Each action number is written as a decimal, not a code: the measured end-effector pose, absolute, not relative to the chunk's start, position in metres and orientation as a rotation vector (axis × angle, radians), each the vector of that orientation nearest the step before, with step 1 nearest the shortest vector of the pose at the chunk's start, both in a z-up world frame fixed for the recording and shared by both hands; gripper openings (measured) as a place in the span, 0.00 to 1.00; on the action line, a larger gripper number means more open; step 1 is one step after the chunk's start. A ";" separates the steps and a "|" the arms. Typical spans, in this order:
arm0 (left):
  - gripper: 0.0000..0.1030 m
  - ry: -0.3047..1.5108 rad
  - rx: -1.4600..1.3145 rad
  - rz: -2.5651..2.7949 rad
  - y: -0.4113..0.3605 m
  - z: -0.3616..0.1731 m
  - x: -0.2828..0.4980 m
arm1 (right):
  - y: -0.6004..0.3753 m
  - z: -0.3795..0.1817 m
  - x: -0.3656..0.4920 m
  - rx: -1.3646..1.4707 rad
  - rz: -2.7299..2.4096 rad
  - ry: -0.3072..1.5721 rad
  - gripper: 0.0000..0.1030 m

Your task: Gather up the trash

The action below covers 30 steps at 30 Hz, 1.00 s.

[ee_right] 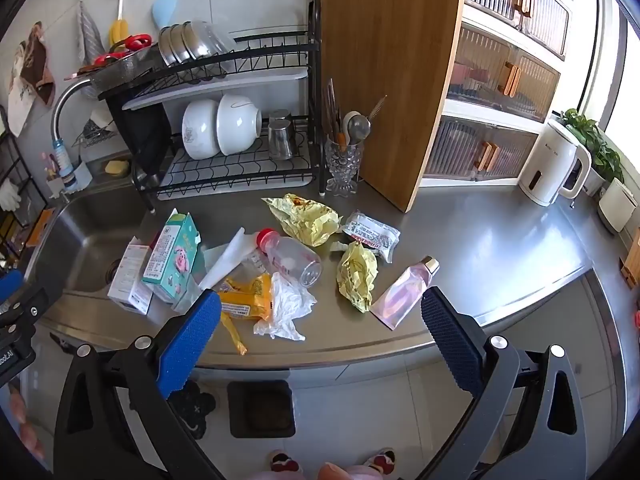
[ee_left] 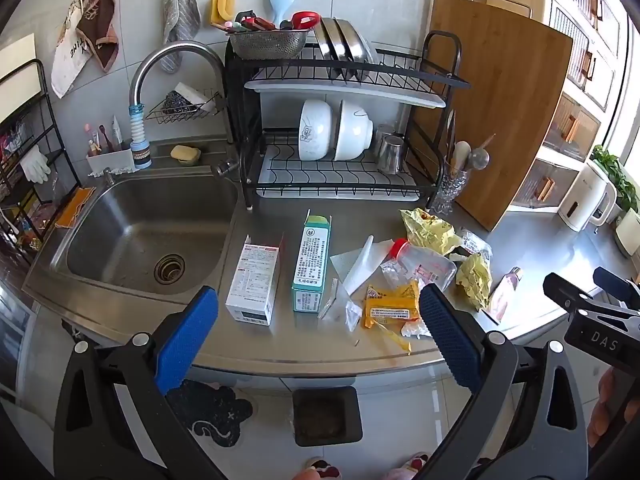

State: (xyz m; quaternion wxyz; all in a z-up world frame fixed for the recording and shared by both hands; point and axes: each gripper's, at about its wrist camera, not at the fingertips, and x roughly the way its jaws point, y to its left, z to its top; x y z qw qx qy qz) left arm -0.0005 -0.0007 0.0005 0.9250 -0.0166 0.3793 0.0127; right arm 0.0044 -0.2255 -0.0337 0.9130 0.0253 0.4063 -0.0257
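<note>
— Where do we stand?
— Our left gripper point(ee_left: 318, 322) and right gripper point(ee_right: 320, 320) both hang released over the counter's front edge point(ee_right: 320, 354), nothing between the pads.
— And the trash?
— It's strewn mid-counter: white box point(ee_left: 253, 280), green carton point(ee_left: 311, 262), plastic bottle point(ee_right: 290, 256), yellow wrappers point(ee_right: 356, 274), pink tube point(ee_right: 404, 292). The sink point(ee_left: 148, 236) lies left; bare steel opens right; the black bin point(ee_right: 260, 408) sits on the floor below.

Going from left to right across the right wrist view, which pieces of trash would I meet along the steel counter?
White cardboard box → teal carton with a pink pig → clear plastic bottle with a red cap → crumpled yellow paper ball → pink tube with a metallic cap.
</note>
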 end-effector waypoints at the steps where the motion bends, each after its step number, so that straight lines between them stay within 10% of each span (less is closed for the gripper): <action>1: 0.92 0.775 -0.030 0.029 -0.001 0.001 -0.001 | -0.226 -0.034 0.004 0.058 -0.050 0.838 0.97; 30: 0.92 0.790 -0.042 0.019 -0.004 0.003 0.002 | -0.226 -0.030 0.005 0.050 -0.037 0.838 0.97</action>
